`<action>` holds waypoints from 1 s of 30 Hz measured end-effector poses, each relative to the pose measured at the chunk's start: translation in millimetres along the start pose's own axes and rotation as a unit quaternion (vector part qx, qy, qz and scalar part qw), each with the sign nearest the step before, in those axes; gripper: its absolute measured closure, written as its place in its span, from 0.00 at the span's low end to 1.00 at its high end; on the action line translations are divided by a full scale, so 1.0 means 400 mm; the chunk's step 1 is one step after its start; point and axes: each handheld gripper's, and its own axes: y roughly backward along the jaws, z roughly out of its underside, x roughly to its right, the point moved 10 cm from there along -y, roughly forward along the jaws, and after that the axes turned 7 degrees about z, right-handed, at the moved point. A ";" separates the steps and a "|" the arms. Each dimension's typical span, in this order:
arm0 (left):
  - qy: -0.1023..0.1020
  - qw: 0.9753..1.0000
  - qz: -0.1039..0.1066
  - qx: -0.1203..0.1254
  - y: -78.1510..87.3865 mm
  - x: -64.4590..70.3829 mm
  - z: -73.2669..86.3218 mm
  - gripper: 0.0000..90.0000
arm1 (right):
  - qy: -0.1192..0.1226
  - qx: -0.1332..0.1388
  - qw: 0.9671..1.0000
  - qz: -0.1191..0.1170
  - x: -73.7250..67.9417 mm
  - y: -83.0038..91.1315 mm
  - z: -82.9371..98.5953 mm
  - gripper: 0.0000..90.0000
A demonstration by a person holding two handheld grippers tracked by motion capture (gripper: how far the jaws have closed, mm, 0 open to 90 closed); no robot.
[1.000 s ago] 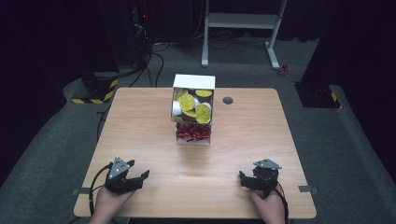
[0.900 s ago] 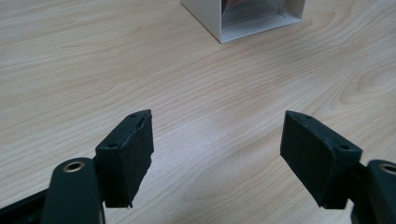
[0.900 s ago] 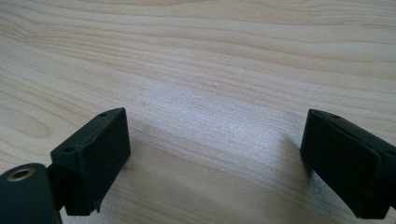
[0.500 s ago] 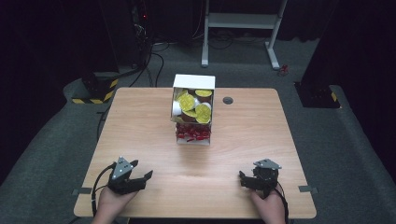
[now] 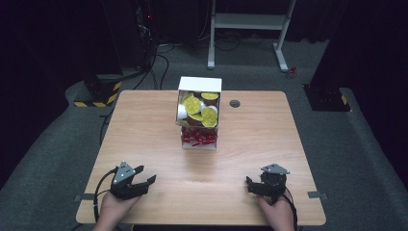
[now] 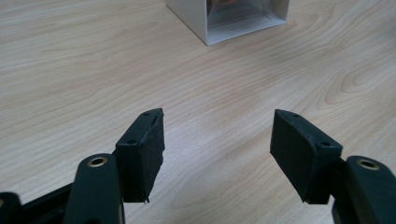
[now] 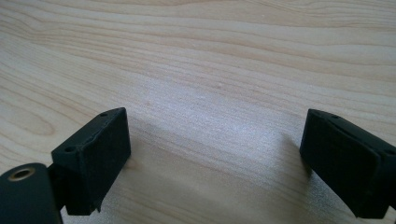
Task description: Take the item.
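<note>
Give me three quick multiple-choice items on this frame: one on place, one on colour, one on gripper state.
1. Where does the white box stand on the table?
A. at the near edge between the hands
B. around the middle, toward the far edge
C. at the right edge

2. What colour are the round lids in the box's upper part?
A. yellow
B. blue
C. black

3. How does the left hand-held gripper stand?
A. shut on the box
B. shut on nothing
C. open, holding nothing

Key: 1 B, the high view shows it mid-table, far from both hands. 2 A, the lids show yellow there. 3 C, the left gripper view shows bare wood between its spread jaws.
</note>
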 end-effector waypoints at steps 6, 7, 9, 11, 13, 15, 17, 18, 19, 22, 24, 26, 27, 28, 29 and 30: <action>-0.009 1.000 -0.004 -0.015 -0.005 0.004 -0.011 0.43 | 0.003 0.001 1.000 -0.002 -0.001 0.000 0.000 0.10; -0.008 1.000 -0.002 -0.016 -0.005 0.005 -0.014 0.43 | 0.003 0.001 1.000 -0.002 -0.001 0.000 0.000 0.10; -0.002 1.000 0.000 -0.016 -0.007 0.009 -0.022 0.41 | 0.003 0.001 1.000 -0.002 -0.001 0.000 0.000 0.10; -0.005 1.000 -0.003 -0.016 -0.009 0.009 -0.034 0.39 | 0.004 0.001 1.000 -0.003 -0.002 0.000 0.000 0.10; -0.005 1.000 -0.003 -0.018 -0.010 0.010 -0.040 0.37 | 0.004 0.001 1.000 -0.002 -0.002 0.000 0.000 0.10; -0.005 1.000 -0.002 -0.011 -0.014 0.016 -0.061 0.35 | 0.004 0.001 1.000 -0.003 -0.001 0.000 0.000 0.10; -0.011 1.000 -0.005 -0.008 -0.019 0.021 -0.074 0.34 | 0.004 0.001 1.000 -0.003 -0.002 0.000 0.000 0.10; -0.012 1.000 -0.005 -0.005 -0.022 0.022 -0.080 0.34 | 0.004 0.001 1.000 -0.002 -0.002 0.000 0.000 0.10; -0.013 1.000 -0.005 -0.003 -0.025 0.024 -0.086 0.33 | 0.004 0.001 1.000 -0.003 -0.002 0.000 0.000 0.09; -0.022 1.000 -0.008 0.004 -0.033 0.031 -0.106 0.32 | 0.004 0.001 1.000 -0.003 -0.002 0.000 0.000 0.10; -0.024 1.000 -0.014 0.009 -0.037 0.034 -0.118 0.32 | 0.004 0.001 1.000 -0.003 -0.001 0.000 0.000 0.10; -0.020 1.000 -0.017 0.014 -0.041 0.035 -0.129 0.31 | 0.004 0.001 1.000 -0.003 -0.002 0.000 0.000 0.10; -0.022 0.999 -0.018 0.015 -0.043 0.035 -0.135 0.31 | 0.004 0.001 1.000 -0.003 -0.001 0.000 0.000 0.10; -0.023 1.000 -0.012 0.014 -0.046 0.037 -0.140 0.32 | 0.005 0.001 1.000 -0.003 -0.001 0.000 0.000 0.10; -0.020 1.000 -0.009 0.015 -0.049 0.040 -0.144 0.34 | 0.005 0.001 1.000 -0.004 -0.002 0.000 0.000 0.10; -0.020 1.000 -0.009 0.015 -0.049 0.040 -0.144 0.35 | 0.005 0.001 1.000 -0.004 -0.002 0.000 0.000 0.10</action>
